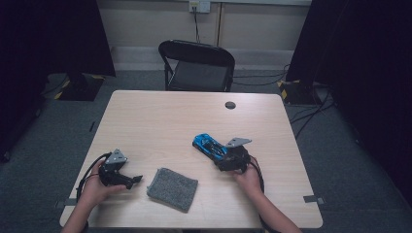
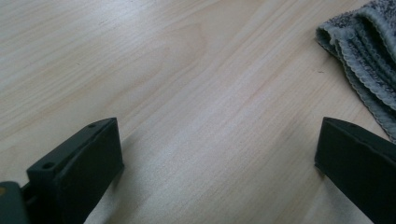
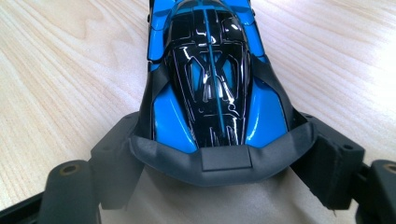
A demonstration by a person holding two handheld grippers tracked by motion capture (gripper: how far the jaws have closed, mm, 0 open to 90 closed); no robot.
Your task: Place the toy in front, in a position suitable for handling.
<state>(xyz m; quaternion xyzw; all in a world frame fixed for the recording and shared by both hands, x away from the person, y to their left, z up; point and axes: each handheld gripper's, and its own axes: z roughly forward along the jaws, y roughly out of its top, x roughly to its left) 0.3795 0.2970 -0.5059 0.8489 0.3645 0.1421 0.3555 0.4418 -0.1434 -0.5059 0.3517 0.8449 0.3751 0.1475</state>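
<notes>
High view: blue toy car [image 1: 209,144] right of table [image 1: 160,116] centre; right gripper [image 1: 224,156] at its near end.
Left gripper view: left gripper [image 2: 219,154] wide open, empty, beside grey cloth [image 2: 369,60].
Right gripper view: jaws flank car tail, contact unclear.
</notes>
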